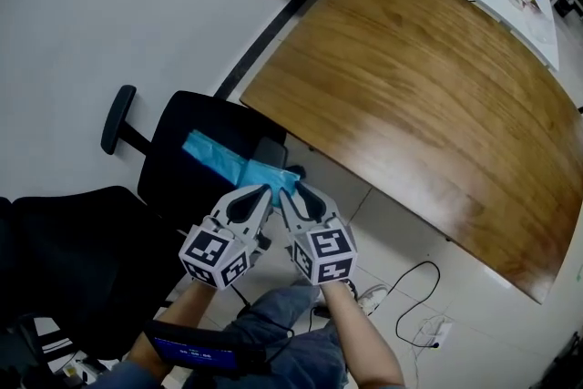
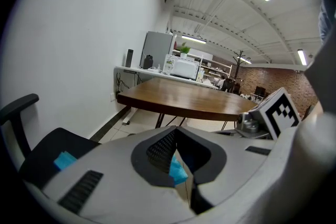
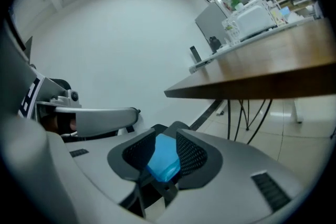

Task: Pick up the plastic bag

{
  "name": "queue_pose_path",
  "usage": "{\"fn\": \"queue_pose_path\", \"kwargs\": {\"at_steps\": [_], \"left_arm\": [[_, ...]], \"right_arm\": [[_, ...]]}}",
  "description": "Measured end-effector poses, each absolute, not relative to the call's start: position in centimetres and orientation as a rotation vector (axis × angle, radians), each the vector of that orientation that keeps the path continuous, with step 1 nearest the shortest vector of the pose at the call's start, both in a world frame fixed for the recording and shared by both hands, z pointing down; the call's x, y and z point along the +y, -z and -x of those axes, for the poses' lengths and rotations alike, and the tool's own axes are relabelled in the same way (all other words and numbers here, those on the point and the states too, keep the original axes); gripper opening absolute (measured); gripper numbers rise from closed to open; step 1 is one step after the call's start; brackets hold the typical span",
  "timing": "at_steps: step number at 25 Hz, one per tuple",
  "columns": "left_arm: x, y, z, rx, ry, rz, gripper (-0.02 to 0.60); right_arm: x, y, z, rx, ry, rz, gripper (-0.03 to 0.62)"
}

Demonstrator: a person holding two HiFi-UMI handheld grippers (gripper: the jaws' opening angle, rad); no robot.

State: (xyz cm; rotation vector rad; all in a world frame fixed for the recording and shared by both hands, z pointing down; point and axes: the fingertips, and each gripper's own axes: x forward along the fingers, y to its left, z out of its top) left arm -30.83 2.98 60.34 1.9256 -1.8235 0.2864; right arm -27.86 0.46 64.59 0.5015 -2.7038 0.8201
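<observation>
Bag (image 1: 221, 157) on chair (image 1: 178, 125) seat, crumpled end at seat edge nearest desk (image 1: 428, 96). Left gripper (image 1: 266, 191) clenched on bag. Right gripper (image 1: 290, 194) released, bag between jaws.

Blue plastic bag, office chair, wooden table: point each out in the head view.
blue plastic bag (image 1: 219, 157), head view, its flat middle.
office chair (image 1: 196, 112), head view, bare seat cushion.
wooden table (image 1: 428, 96), head view, tabletop centre.
</observation>
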Motion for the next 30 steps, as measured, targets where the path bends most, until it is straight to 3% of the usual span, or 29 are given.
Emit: {"fn": "queue_pose_path", "kwargs": {"at_steps": [9, 24, 27, 29, 30], "left_arm": [[3.1, -61.5, 31.7, -1.815, -0.297, -1.916, 0.015], [3.6, -62.8, 32.2, -1.807, -0.300, -1.883, 0.015], [3.8, -63.0, 32.4, -1.809, -0.297, -1.877, 0.015], [4.1, -63.2, 32.4, -1.804, -0.303, -1.867, 0.015], [4.1, -63.2, 32.4, -1.803, -0.306, -1.865, 0.015]], "right_arm": [[0.3, -69.9, 27.8, -2.566, -1.106, -0.565, 0.184], [1.9, -72.8, 29.2, -2.446, -1.568, -0.400, 0.186], [2.1, -72.4, 29.3, -2.484, -1.507, -0.382, 0.101], [2.0, -71.9, 29.1, -2.517, -1.432, -0.397, 0.006], [2.0, -71.7, 29.1, -2.529, -1.405, -0.396, 0.001]]}}
